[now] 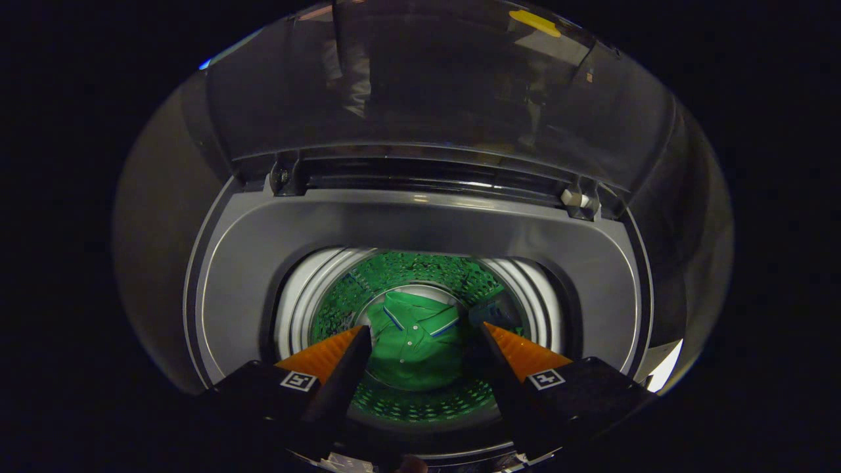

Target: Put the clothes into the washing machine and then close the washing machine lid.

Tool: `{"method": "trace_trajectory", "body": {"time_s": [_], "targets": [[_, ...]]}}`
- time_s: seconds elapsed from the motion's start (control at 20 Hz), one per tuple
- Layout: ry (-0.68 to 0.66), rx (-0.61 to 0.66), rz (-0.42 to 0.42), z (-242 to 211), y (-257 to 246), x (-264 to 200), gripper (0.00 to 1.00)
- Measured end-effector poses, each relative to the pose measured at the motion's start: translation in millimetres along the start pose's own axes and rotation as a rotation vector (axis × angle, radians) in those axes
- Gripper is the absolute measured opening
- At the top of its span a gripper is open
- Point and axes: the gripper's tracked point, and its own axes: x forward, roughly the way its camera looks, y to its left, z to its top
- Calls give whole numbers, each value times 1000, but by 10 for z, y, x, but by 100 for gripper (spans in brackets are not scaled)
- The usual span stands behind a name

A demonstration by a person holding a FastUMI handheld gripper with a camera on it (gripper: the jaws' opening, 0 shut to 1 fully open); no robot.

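Claw (424,332) spread open, empty, above green shirt (414,351) lying in washing machine (420,226) drum, lid (427,79) raised

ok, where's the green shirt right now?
In the gripper view, the green shirt lies at the bottom of the washer drum, below the open tongs, whose fingers are apart and hold nothing. The lid stands open behind.

The washing machine (420,230) stands with its lid (420,79) raised at the far side, so the round drum mouth (420,263) is unblocked from above. The gripper (424,328) hangs over it, fingers spread apart with open room between them. Down in the drum, a green shirt (414,348) covers the bottom. Two hinges (286,177) stand at the far rim, left and right.
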Motion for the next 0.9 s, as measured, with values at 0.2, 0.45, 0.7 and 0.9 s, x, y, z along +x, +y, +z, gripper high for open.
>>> {"method": "trace_trajectory", "body": {"time_s": [0.2,0.45,0.7,0.9], "targets": [[-46,10,1,143,-34,-199,100],[-134,30,3,492,-82,-604,100],[-257,41,-24,1051,-204,-1167,100],[-357,52,-33,1572,-278,-1614,100]]}}
